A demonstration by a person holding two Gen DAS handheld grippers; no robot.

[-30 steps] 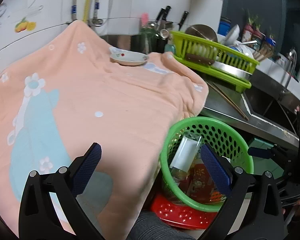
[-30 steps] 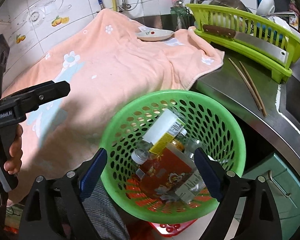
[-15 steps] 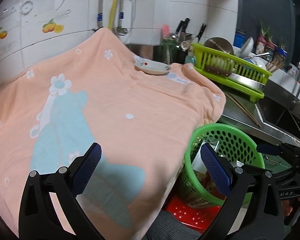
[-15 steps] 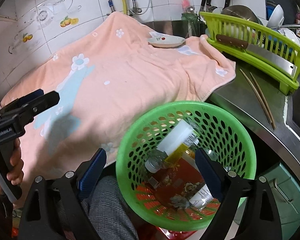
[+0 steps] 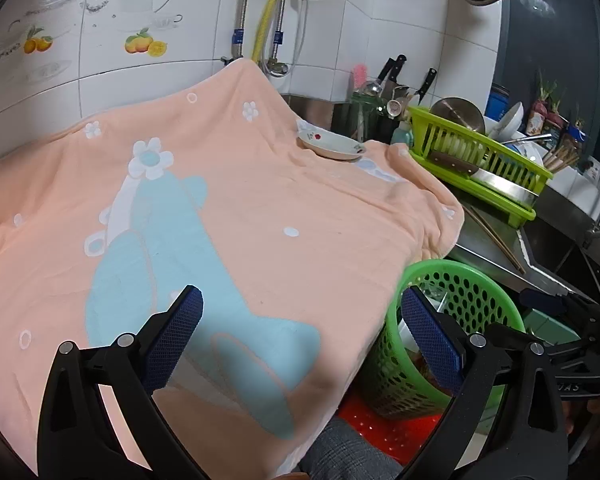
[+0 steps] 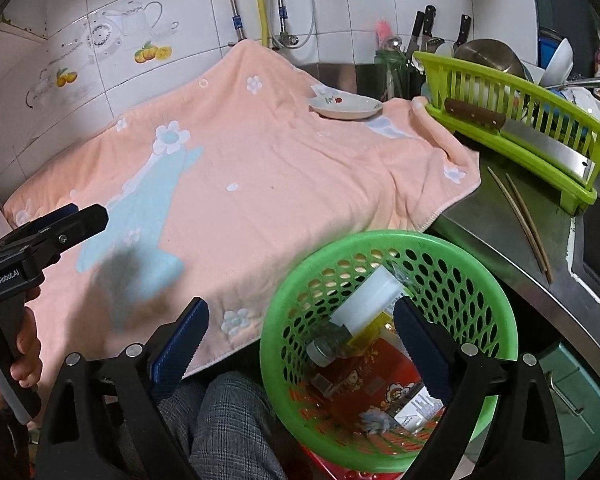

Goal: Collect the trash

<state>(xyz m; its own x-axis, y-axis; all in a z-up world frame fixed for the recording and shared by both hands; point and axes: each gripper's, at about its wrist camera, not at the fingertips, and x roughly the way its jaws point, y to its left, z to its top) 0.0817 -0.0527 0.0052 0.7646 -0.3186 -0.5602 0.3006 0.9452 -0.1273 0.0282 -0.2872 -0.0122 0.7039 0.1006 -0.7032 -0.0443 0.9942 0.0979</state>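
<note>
Both grippers hang empty with jaws wide; the right gripper [image 6: 300, 332] has just been opening, nothing between its pads. Trash [image 6: 364, 364] sits in the green basket [image 6: 384, 240], at three o'clock of the left gripper [image 5: 300, 332], beside the towel [image 5: 240, 208].

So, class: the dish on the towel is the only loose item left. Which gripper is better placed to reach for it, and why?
Probably the left gripper: it hangs open over the towel, facing the dish. The right gripper, jaws just opened and empty, hangs partly over the basket beside the towel.
</note>
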